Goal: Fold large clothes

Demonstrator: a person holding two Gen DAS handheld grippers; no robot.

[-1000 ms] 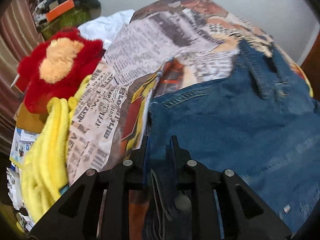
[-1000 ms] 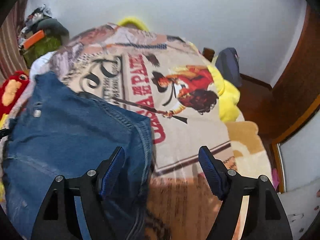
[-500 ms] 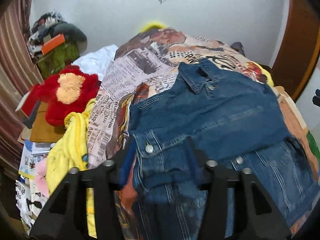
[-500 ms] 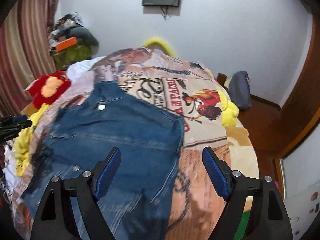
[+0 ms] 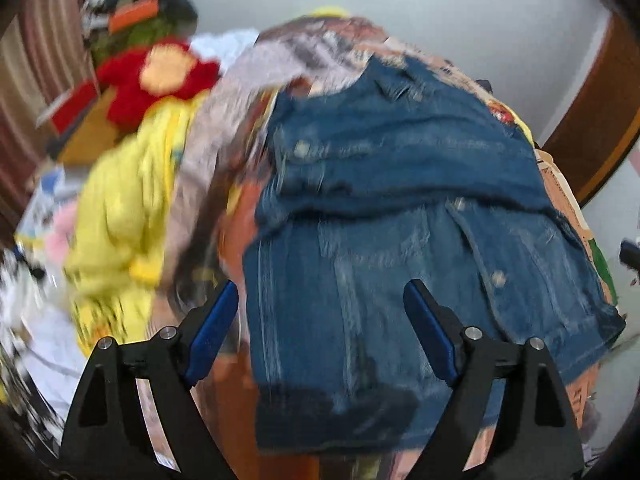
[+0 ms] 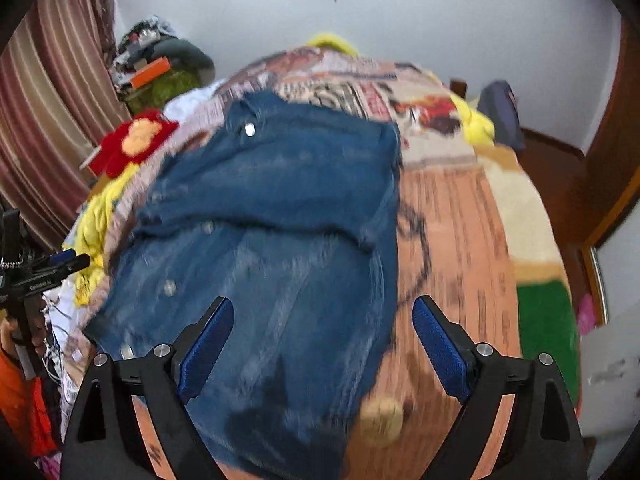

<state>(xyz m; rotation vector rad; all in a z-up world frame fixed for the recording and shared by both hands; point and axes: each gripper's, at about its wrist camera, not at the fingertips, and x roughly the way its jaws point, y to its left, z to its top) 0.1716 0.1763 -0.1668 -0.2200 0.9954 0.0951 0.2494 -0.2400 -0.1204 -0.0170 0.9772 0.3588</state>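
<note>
Lying folded on the printed blanket (image 6: 460,216), the denim jacket (image 6: 280,200) (metal-buttoned) sits below both gaping, empty tools (image 5: 322,326) (image 6: 322,338).

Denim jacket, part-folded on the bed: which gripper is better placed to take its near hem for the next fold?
Probably the left gripper: its open jaws straddle the denim jacket, with the near hem between them. The right gripper is open too, but sits over the jacket's right edge and the printed blanket.

Blue denim jacket (image 6: 276,216) lying flat on the bed, collar at the far end, upper part folded across the middle, metal buttons showing.
</note>
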